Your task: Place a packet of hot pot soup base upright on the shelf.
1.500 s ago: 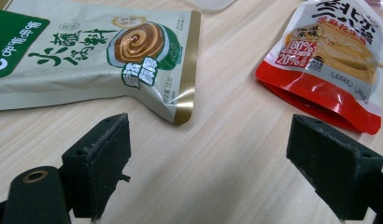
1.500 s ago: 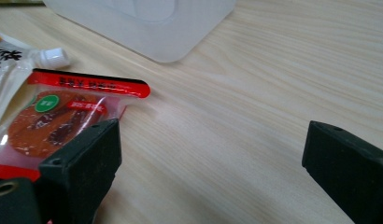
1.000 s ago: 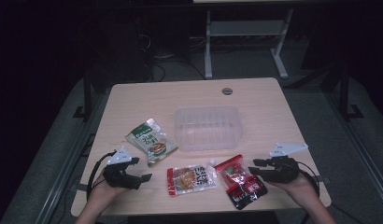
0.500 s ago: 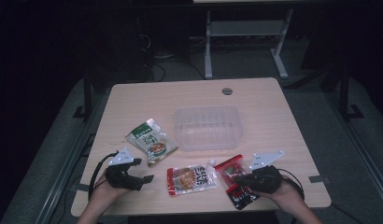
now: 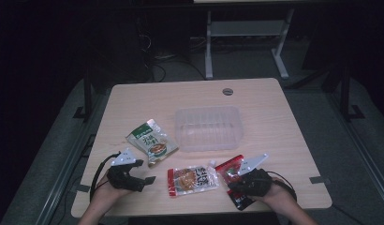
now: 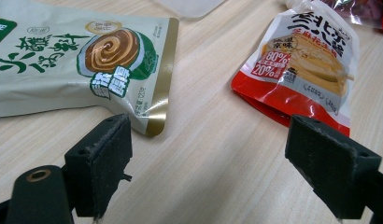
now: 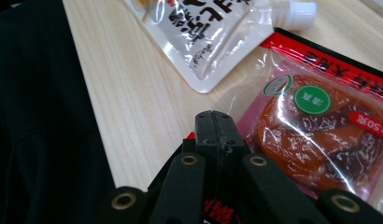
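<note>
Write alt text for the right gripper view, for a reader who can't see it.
The right gripper, jaws shut, pinches the near edge of a red packet with a clear window over orange-brown food, lying on a pale wooden table. Beyond it lies a white spouted pouch with a white cap; dark cloth covers the left.

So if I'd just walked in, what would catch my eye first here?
Probably the three bright sauce pouches along the near side of the table: a green pouch at left, a red-and-white spouted pouch in the middle, and a red pouch at right. The right claw is shut on the near edge of the red pouch, while the left claw rests wide open. Behind the pouches sits an empty clear plastic tray.
</note>
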Tool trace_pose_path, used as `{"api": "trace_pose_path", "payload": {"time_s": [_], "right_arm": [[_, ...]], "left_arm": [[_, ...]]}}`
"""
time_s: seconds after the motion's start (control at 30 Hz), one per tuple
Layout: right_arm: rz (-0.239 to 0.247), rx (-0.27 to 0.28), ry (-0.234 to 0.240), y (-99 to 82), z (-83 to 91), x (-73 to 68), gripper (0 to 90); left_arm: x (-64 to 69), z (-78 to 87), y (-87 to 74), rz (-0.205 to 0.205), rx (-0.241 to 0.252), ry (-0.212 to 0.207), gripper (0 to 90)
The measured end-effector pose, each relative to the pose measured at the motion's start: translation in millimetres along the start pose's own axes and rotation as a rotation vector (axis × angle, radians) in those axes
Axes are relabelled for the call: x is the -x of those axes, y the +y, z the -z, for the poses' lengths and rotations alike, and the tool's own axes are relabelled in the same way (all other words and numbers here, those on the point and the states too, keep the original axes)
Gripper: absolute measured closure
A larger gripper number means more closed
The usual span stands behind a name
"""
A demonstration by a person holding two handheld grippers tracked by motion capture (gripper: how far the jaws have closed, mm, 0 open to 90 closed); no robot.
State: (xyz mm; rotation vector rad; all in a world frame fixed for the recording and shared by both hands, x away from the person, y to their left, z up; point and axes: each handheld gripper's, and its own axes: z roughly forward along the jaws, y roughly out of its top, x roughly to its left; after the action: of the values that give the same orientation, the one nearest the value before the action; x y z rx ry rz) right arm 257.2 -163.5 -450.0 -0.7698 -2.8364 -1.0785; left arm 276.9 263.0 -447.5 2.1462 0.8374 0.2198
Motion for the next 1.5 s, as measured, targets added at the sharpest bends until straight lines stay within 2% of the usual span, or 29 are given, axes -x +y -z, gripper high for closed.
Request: {"api": "trace_pose_path", "payload": {"time_s": [0.4, 0.97, 1.23, 1.4, 1.5], "right_arm": [[-0.051, -0.01, -0.032, -9.4, 10.0, 10.9, 89.8], [-0.169, -0.002, -0.092, -30.1, 34.3, 39.3, 89.8], [-0.195, 0.0, -0.118, -35.3, 41.1, 48.3, 89.8], [-0.224, 0.006, -0.153, -40.5, 47.0, 57.7, 89.8], [-0.221, 0.01, -0.162, -42.0, 48.2, 60.9, 89.8]], "left_arm": [[-0.1, 0.4, -0.1, -0.002, -0.003, -0.004, 14.3], [0.3, 0.5, -0.4, -0.006, -0.009, -0.013, 14.3], [0.9, 0.5, -0.6, -0.008, -0.011, -0.015, 14.6], [1.4, 0.6, -0.6, -0.017, -0.015, -0.022, 16.5], [1.6, 0.5, -0.3, -0.017, -0.015, -0.023, 16.7]]}}
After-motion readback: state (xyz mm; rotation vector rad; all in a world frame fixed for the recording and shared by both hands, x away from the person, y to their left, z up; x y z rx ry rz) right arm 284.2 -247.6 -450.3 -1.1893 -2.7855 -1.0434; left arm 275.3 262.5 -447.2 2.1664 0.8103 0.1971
